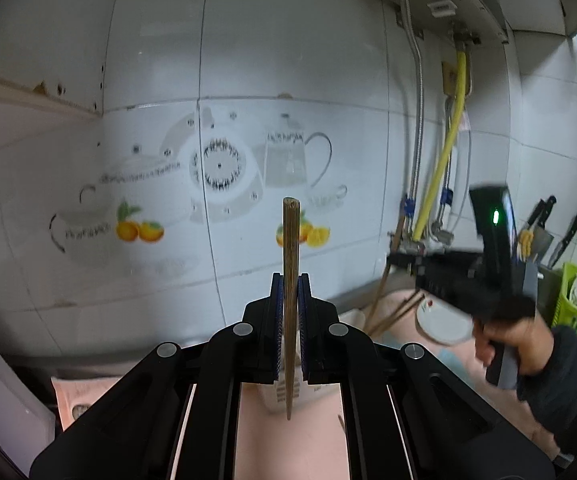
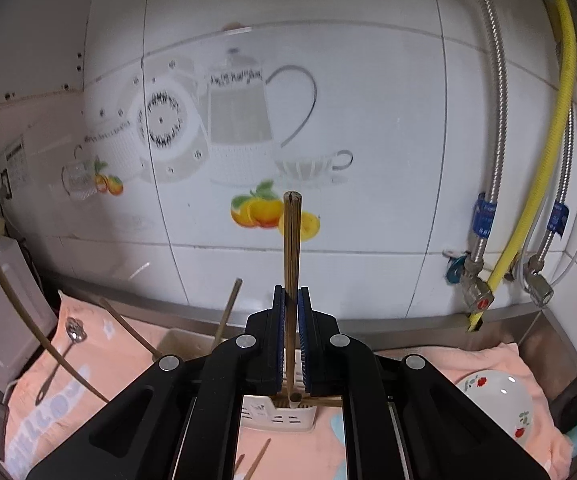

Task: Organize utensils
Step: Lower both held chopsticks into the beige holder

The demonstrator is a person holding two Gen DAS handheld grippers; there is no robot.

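**Both grippers held chopsticks upright over the cream holder**

The left gripper (image 1: 288, 292) was clamped on a single wooden chopstick (image 1: 291, 280), its blue pads pressed against the shaft on either side. The stick stood nearly vertical, its blunt square end rising well above the fingertips and its thin tip hanging below them, in front of a pale slotted container that was mostly hidden behind the jaws. Held that way, tip down, it looked ready to be lowered into a holder rather than laid flat.

The right gripper (image 2: 290, 300) was closed on a chopstick of its own (image 2: 291, 260), gripped likewise with the thick end upward. Directly beneath its fingers sat the cream utensil holder (image 2: 276, 414), and the lower end of the stick appeared to reach its rim or just inside; I could not tell whether it touched bottom. Another chopstick (image 2: 227, 310) leaned out of the holder just left of the jaws.

Left of the right gripper, a metal spoon (image 2: 64, 354) lay on the pink towel (image 2: 100, 364), apart from the holder and seemingly awaiting sorting. Loose chopsticks (image 2: 257, 460) lay on the towel below the tool. To its lower right rested a floral plate (image 2: 496, 404).
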